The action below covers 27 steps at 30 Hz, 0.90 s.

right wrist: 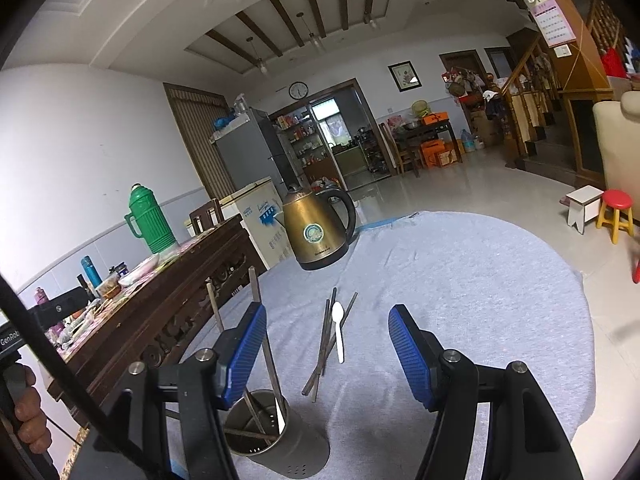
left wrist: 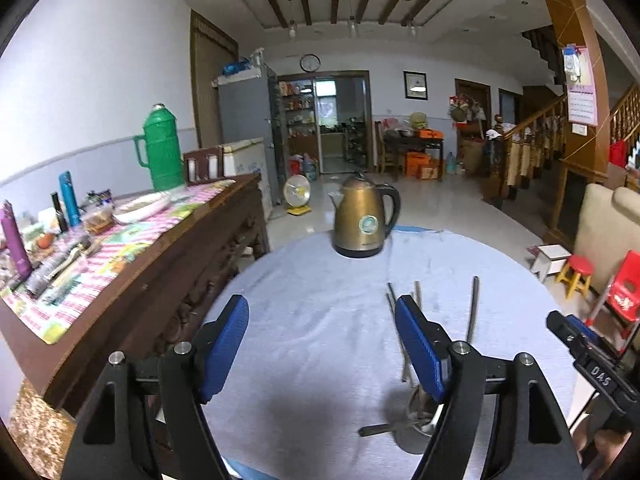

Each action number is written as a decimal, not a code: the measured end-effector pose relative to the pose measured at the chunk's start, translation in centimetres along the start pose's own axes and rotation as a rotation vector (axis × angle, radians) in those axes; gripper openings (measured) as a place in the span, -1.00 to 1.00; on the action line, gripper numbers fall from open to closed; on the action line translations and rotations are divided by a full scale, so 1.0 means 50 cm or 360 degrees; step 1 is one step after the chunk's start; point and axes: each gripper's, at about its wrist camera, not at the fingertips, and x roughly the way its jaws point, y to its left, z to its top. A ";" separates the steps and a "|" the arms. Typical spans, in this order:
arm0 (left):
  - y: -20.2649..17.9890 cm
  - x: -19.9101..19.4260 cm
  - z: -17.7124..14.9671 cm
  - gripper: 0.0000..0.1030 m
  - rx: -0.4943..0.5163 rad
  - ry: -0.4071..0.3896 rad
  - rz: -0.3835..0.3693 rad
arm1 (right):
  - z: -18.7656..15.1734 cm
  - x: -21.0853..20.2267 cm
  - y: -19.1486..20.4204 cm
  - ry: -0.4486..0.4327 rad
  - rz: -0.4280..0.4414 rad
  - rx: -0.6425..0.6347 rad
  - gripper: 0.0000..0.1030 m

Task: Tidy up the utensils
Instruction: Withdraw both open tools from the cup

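Observation:
In the right wrist view a perforated metal utensil holder (right wrist: 280,436) stands on the grey tablecloth (right wrist: 460,300), close under my right gripper's left finger, with chopsticks leaning in it. Several loose dark chopsticks (right wrist: 326,344) and a white spoon (right wrist: 339,330) lie on the cloth ahead. My right gripper (right wrist: 326,320) is open above them and touches none of them. My left gripper (left wrist: 320,304) is open over bare cloth with nothing between its fingers. The holder (left wrist: 416,428) shows partly behind its right finger, and chopsticks (left wrist: 474,308) rise from it.
A bronze electric kettle (left wrist: 362,220) stands at the far side of the round table. On the left, a dark wooden sideboard (left wrist: 168,264) carries a green thermos (left wrist: 162,148), bottles and clutter. Red stools (left wrist: 578,276) and a sofa are at the right.

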 end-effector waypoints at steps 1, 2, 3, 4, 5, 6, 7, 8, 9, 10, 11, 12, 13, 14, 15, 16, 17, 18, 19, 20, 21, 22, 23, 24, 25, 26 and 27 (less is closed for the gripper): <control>0.002 -0.001 0.000 0.48 0.0010 -0.0009 0.0020 | 0.000 -0.001 0.002 0.0000 0.0000 -0.0003 0.31; 0.004 -0.002 0.000 0.49 0.0015 -0.0014 0.0031 | 0.000 -0.002 0.002 -0.0002 -0.0001 -0.0007 0.31; 0.008 -0.003 -0.001 0.49 0.0016 -0.0016 0.0038 | 0.000 -0.002 0.006 -0.0003 -0.0004 -0.0010 0.31; 0.010 -0.003 -0.001 0.49 0.0015 -0.0019 0.0043 | -0.001 -0.004 0.007 0.0000 -0.0004 -0.0011 0.31; 0.013 -0.004 -0.001 0.49 0.0013 -0.0023 0.0048 | -0.001 -0.005 0.010 0.0006 -0.0001 -0.0013 0.31; 0.016 -0.004 -0.001 0.49 0.0010 -0.0024 0.0050 | -0.002 -0.004 0.014 0.0009 0.0000 -0.0015 0.31; 0.020 -0.004 -0.001 0.50 0.0007 -0.0024 0.0053 | -0.003 -0.005 0.018 0.0012 -0.0001 -0.0020 0.31; 0.023 -0.004 0.000 0.50 0.0004 -0.0023 0.0057 | -0.004 -0.006 0.022 0.0014 -0.0003 -0.0026 0.31; 0.024 -0.005 -0.001 0.50 0.0002 -0.0023 0.0061 | -0.004 -0.006 0.025 0.0017 -0.0004 -0.0031 0.31; 0.029 -0.005 0.000 0.50 -0.0004 -0.0026 0.0068 | -0.004 -0.005 0.027 0.0021 -0.0005 -0.0035 0.31; 0.033 -0.005 -0.001 0.50 -0.0008 -0.0029 0.0075 | -0.004 -0.005 0.029 0.0025 -0.0009 -0.0039 0.31; 0.037 -0.004 -0.001 0.50 -0.0009 -0.0030 0.0081 | -0.004 -0.004 0.031 0.0026 -0.0011 -0.0040 0.31; 0.042 -0.003 0.000 0.50 -0.0013 -0.0030 0.0090 | -0.004 -0.004 0.030 0.0027 -0.0014 -0.0037 0.31; 0.048 -0.001 0.000 0.50 -0.0019 -0.0027 0.0100 | -0.004 -0.002 0.030 0.0029 -0.0017 -0.0033 0.31; 0.053 0.001 0.001 0.50 -0.0027 -0.0024 0.0106 | -0.003 0.000 0.029 0.0032 -0.0024 -0.0028 0.31; 0.060 0.003 0.001 0.50 -0.0038 -0.0023 0.0113 | -0.002 0.003 0.028 0.0037 -0.0035 -0.0024 0.31; 0.066 0.005 0.000 0.51 -0.0047 -0.0022 0.0120 | -0.002 0.005 0.025 0.0043 -0.0046 -0.0019 0.31; 0.074 0.010 0.000 0.51 -0.0058 -0.0017 0.0131 | 0.000 0.009 0.024 0.0047 -0.0056 -0.0014 0.31; 0.081 0.012 0.000 0.51 -0.0068 -0.0012 0.0140 | 0.000 0.011 0.021 0.0053 -0.0067 -0.0008 0.31; 0.091 0.018 0.000 0.51 -0.0084 -0.0004 0.0147 | -0.001 0.014 0.018 0.0062 -0.0077 -0.0003 0.31; 0.098 0.021 0.000 0.51 -0.0098 0.0002 0.0150 | -0.001 0.018 0.016 0.0068 -0.0082 0.0000 0.31; 0.110 0.028 -0.001 0.51 -0.0120 0.0014 0.0154 | -0.002 0.022 0.013 0.0074 -0.0090 0.0004 0.31; 0.119 0.033 -0.002 0.52 -0.0138 0.0025 0.0158 | -0.003 0.025 0.010 0.0078 -0.0097 0.0008 0.31; 0.131 0.041 -0.004 0.52 -0.0160 0.0039 0.0165 | -0.003 0.030 0.007 0.0086 -0.0105 0.0014 0.31; 0.143 0.049 -0.006 0.52 -0.0179 0.0052 0.0176 | -0.004 0.034 0.002 0.0095 -0.0111 0.0022 0.31; 0.152 0.056 -0.007 0.52 -0.0193 0.0065 0.0189 | -0.005 0.040 -0.004 0.0109 -0.0116 0.0034 0.31; 0.166 0.069 -0.013 0.52 -0.0214 0.0088 0.0213 | -0.007 0.045 -0.009 0.0118 -0.0120 0.0044 0.31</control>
